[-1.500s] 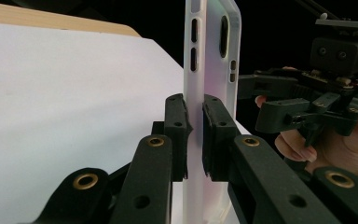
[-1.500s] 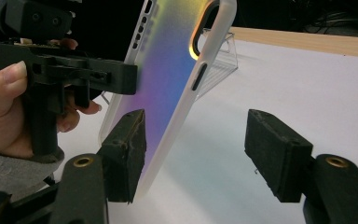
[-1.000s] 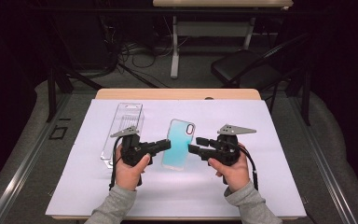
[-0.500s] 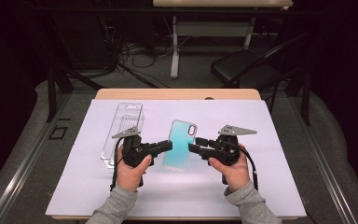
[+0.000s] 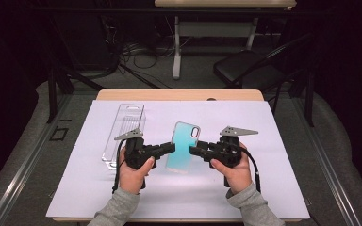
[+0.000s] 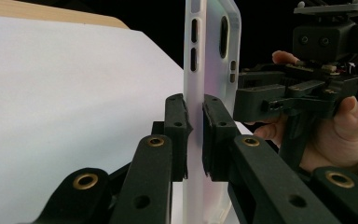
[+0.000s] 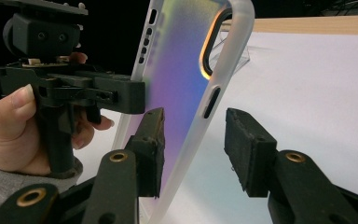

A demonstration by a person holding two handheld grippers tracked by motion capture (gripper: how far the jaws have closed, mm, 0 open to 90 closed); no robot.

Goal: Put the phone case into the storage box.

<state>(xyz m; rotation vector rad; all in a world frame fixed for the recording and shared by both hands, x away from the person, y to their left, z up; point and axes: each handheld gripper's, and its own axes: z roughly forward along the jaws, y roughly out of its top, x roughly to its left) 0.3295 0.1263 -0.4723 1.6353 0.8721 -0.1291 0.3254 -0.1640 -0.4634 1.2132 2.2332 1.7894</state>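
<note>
Left hand-held gripper (image 6: 195, 135) clamps the phone case (image 5: 183, 147) edge (right hand-held gripper (image 7: 193, 149) closing, jaws apart around it).

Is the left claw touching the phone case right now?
Touching. In the left gripper view, both pads of the left claw press against the edge of the phone case, with no gap visible.

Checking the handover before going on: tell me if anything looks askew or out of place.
Nothing stands out. The phone case is held upright, left gripper shut on one long edge; the right gripper, jaws just closing, straddles the other without clamping. The clear plastic package lies flat.
</note>
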